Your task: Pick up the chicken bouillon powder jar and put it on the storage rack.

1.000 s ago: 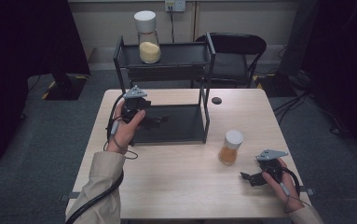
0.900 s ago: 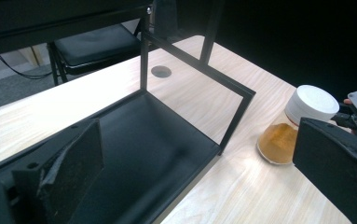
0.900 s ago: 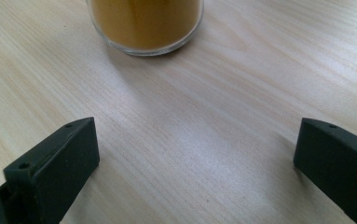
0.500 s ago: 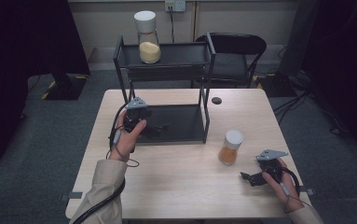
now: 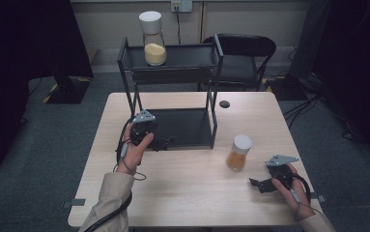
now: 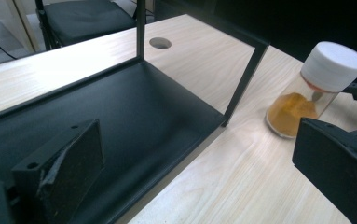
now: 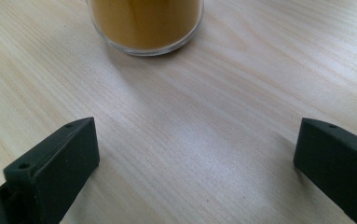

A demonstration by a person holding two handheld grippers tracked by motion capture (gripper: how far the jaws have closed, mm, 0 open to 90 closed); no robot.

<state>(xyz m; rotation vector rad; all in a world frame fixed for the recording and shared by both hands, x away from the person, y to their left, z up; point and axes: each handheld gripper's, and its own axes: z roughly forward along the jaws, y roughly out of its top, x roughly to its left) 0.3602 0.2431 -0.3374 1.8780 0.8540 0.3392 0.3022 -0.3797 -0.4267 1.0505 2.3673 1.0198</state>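
Observation:
A jar of orange powder with a white lid [image 5: 239,152] stands on the table right of the black rack [image 5: 211,104]. A taller white-lidded jar of yellow powder [image 5: 152,38] stands on the rack's top shelf. My left gripper [image 5: 163,143] is open at the front left edge of the rack's lower shelf [image 6: 120,116], nothing between its jaws; the orange jar [image 6: 313,88] lies ahead to the right. My right gripper [image 5: 260,185] rests open low over the table, just short of the orange jar's base [image 7: 146,23].
A round cable hole [image 5: 224,104] sits in the tabletop behind the rack's right leg. A black chair [image 5: 243,53] stands behind the table. Bare wood [image 5: 187,188] spreads along the near edge between the two hands.
My left hand and gripper have drawn back toward the near side, from the rack's left post to the lower shelf's front edge. The right gripper and both jars have stayed put.

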